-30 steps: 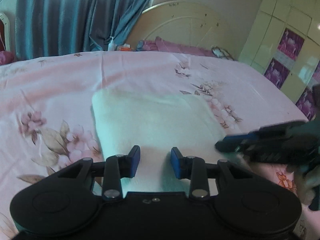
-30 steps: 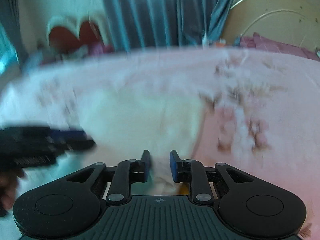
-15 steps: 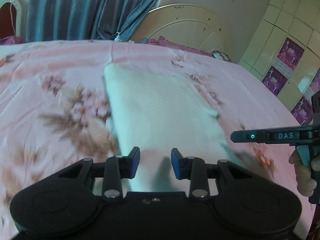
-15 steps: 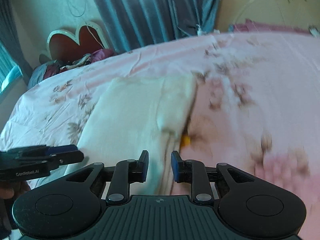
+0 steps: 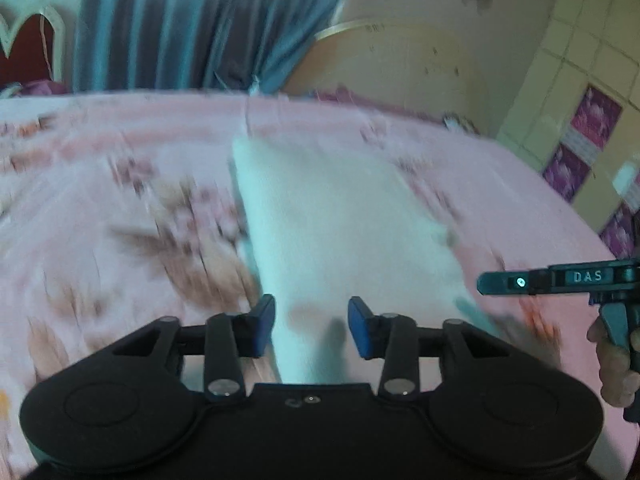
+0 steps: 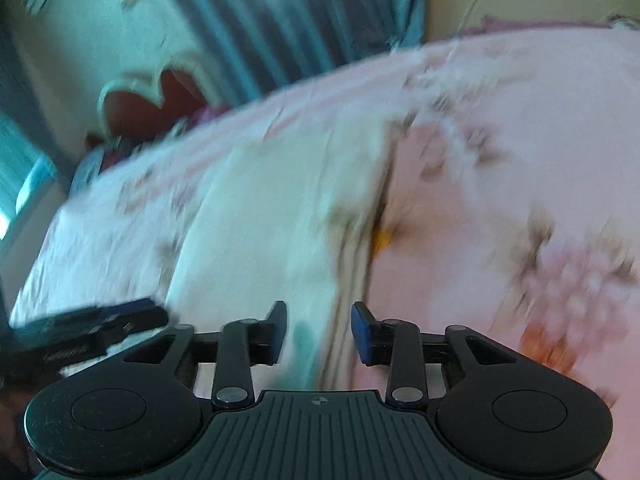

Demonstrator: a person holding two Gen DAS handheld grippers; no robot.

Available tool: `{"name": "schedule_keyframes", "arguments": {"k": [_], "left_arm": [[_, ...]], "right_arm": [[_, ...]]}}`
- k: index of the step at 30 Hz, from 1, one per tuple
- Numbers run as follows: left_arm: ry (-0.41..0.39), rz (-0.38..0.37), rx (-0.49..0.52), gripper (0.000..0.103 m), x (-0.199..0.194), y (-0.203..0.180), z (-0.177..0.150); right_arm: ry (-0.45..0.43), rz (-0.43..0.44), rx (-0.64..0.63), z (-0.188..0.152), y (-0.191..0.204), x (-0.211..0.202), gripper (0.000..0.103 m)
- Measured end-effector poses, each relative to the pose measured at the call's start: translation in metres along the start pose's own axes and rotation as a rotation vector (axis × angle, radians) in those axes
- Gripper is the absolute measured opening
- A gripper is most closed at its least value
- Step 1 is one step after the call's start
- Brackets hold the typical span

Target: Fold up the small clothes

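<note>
there was one folded white garment point(image 5: 340, 216) on one bed point(image 5: 120, 208) with a pink floral sheet. one small yellow bit point(image 6: 382, 238) peeked out at the garment's edge in the right wrist view; what it was could not be told. two claws were in play, the left claw point(image 5: 311, 326) and the right claw point(image 6: 319, 332), each with two blue-padded fingers, both claws' jaws opening over the cloth without pressing it. one hand point(image 5: 616, 364) showed. there was one blue curtain point(image 5: 192, 24), one heart-shaped headboard point(image 6: 156, 96), and four purple posters point(image 5: 596, 118), the lowest only partly in view.
</note>
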State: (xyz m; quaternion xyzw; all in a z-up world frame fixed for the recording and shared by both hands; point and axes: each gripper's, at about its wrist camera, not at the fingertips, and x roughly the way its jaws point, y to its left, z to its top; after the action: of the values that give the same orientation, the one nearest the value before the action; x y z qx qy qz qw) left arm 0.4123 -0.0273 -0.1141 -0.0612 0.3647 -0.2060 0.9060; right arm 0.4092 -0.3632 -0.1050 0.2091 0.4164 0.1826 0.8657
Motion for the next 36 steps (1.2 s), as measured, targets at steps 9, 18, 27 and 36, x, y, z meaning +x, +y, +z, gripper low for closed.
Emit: {"name": "schedule_keyframes", "arguments": {"k": [9,18,27,36], "left_arm": [[0.045,-0.010,-0.056,0.034,0.047,0.006,0.026],[0.100,-0.047,0.005,0.030,0.058,-0.022,0.021],[0.138,-0.073,-0.033,0.033,0.027,-0.017,-0.015],[0.088,-0.020,-0.040,0.033,-0.009,-0.034,-0.052]], "right_arm": [[0.097,0.030,0.050,0.035,-0.008,0.054,0.035],[0.126,-0.014,-0.022,0.030,-0.013,0.049,0.004],[0.139,-0.036,-0.019,0.026,-0.019,0.050,0.005],[0.105,-0.010,-0.101,-0.007,0.009,0.006,0.006]]}}
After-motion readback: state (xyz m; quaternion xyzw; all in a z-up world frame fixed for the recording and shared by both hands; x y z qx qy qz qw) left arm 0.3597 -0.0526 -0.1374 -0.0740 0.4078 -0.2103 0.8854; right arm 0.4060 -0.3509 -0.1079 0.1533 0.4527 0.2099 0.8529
